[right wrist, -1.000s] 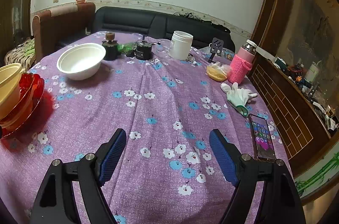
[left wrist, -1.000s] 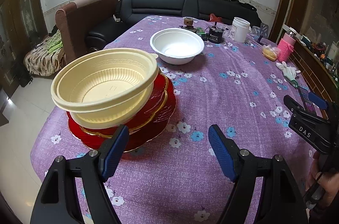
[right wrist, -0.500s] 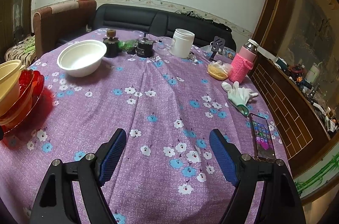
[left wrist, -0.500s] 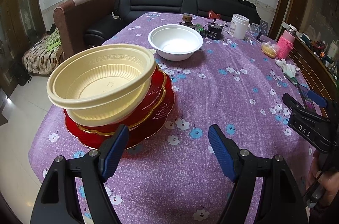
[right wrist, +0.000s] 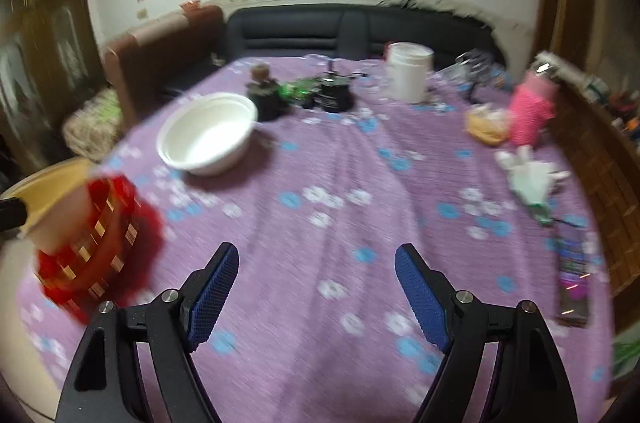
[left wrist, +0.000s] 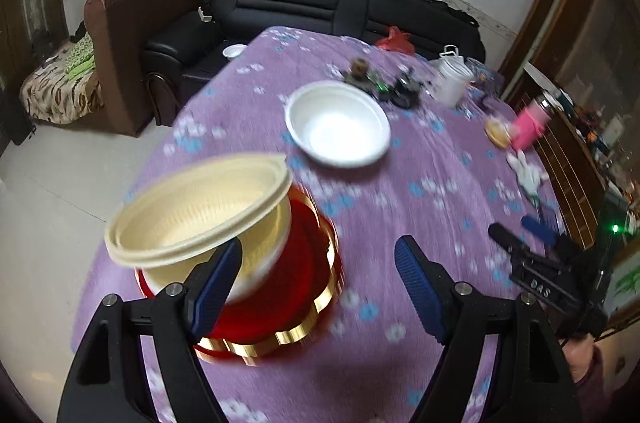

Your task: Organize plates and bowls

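Two nested cream plastic bowls (left wrist: 200, 215) sit on stacked red plates with gold rims (left wrist: 296, 287) at the table's near left; the stack also shows in the right wrist view (right wrist: 92, 247). A white bowl (left wrist: 338, 123) stands alone further back on the purple flowered cloth, and it also shows in the right wrist view (right wrist: 208, 135). My left gripper (left wrist: 318, 263) is open and empty, above and just right of the stack. My right gripper (right wrist: 316, 267) is open and empty over bare cloth at the near middle; it also shows in the left wrist view (left wrist: 524, 235).
At the far end stand a white jar (right wrist: 410, 71), small dark jars (right wrist: 334, 93), a pink bottle (right wrist: 534, 113) and a yellow bag (right wrist: 486, 129). A white glove (right wrist: 532, 179) and a phone (right wrist: 574, 279) lie near the right edge. A black sofa (left wrist: 344, 7) is behind.
Both views are now motion-blurred. My left gripper has risen and tilted over the stack. My right gripper has swung left, bringing the stack and white bowl more into view. Both stay open.
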Action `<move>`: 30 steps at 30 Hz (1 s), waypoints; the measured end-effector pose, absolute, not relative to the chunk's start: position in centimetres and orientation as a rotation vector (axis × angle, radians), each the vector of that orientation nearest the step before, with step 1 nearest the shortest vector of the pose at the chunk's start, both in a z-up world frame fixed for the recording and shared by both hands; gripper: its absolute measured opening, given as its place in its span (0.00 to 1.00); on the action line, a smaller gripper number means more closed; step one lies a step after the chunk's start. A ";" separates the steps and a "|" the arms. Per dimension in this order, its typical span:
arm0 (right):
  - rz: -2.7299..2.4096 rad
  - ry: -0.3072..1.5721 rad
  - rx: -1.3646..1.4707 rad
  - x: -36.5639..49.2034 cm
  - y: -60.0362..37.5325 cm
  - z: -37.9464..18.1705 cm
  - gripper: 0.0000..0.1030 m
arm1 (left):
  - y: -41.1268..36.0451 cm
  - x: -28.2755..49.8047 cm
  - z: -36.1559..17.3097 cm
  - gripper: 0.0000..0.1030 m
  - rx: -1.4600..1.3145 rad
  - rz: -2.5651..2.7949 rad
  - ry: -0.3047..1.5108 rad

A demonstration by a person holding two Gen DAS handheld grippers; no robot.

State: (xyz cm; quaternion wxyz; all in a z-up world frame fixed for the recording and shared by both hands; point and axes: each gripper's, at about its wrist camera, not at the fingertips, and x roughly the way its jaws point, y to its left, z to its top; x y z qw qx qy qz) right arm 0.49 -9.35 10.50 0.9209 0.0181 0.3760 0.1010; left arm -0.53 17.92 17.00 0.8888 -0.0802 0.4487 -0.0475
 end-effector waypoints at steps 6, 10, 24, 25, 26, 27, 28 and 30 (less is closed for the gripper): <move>0.288 0.861 0.237 6.4 -9.4 9.4 0.82 | 18.4 2.1 17.4 0.77 -0.251 -0.180 0.978; 0.334 0.866 0.241 7.0 -7.7 9.0 0.82 | 17.7 1.6 15.8 0.77 -0.274 -0.244 1.040; 0.448 0.795 0.204 5.2 -3.7 11.0 0.82 | 17.5 -3.7 16.0 0.77 -0.309 -0.450 1.107; 0.468 0.784 0.214 5.0 -3.2 11.4 0.82 | 18.2 -4.2 16.4 0.77 -0.322 -0.448 1.095; 0.498 0.771 0.228 4.8 -2.5 12.0 0.82 | 19.0 -4.7 16.8 0.77 -0.336 -0.435 1.079; 0.538 0.761 0.242 4.7 -1.6 12.6 0.80 | 19.8 -5.1 17.2 0.77 -0.346 -0.416 1.063; 0.574 0.758 0.252 4.6 -0.8 12.9 0.70 | 20.7 -5.5 17.5 0.77 -0.359 -0.390 1.047; 0.667 0.791 0.297 5.2 1.4 13.4 0.55 | 23.0 -6.1 17.9 0.78 -0.394 -0.328 1.015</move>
